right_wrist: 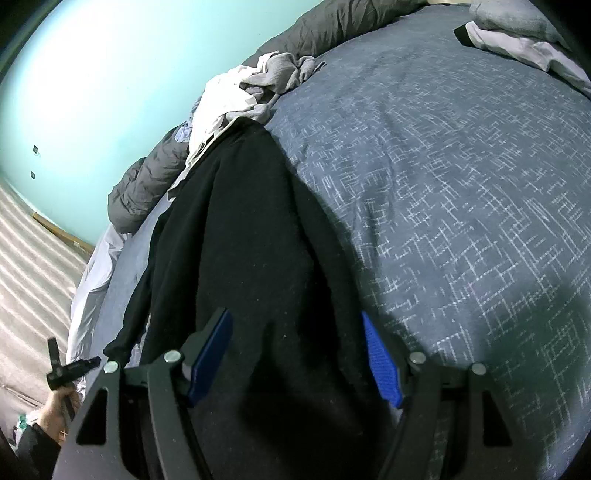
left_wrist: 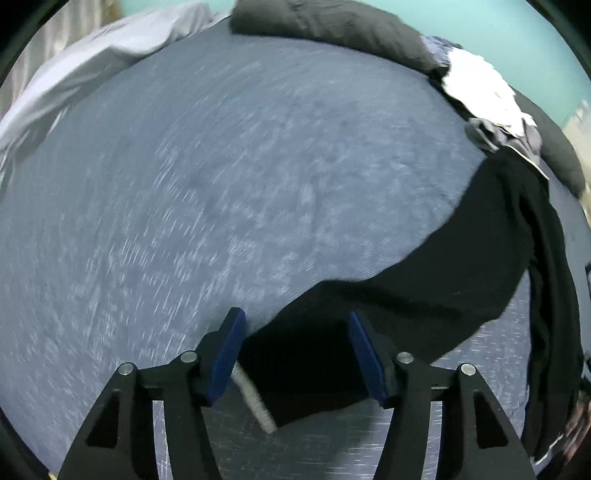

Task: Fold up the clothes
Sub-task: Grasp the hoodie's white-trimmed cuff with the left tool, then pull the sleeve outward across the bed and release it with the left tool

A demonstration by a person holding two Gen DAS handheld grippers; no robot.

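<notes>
A black garment (left_wrist: 436, 273) lies stretched across the blue patterned bedspread (left_wrist: 221, 184). In the left wrist view its near end, with a white ribbed edge (left_wrist: 255, 398), lies between the open fingers of my left gripper (left_wrist: 295, 328). In the right wrist view the same black garment (right_wrist: 251, 240) runs from below my open right gripper (right_wrist: 295, 332) toward the far pile. The garment lies under both grippers; neither is closed on it. The left view is motion-blurred.
A pile of white and grey clothes (right_wrist: 255, 85) lies at the far edge of the bedspread (right_wrist: 461, 203). A dark grey duvet (left_wrist: 332, 26) runs along the back. Light grey clothing (left_wrist: 92, 70) lies at the left, also in the right wrist view (right_wrist: 524, 44). Carpeted floor (right_wrist: 29, 258) lies beside the bed.
</notes>
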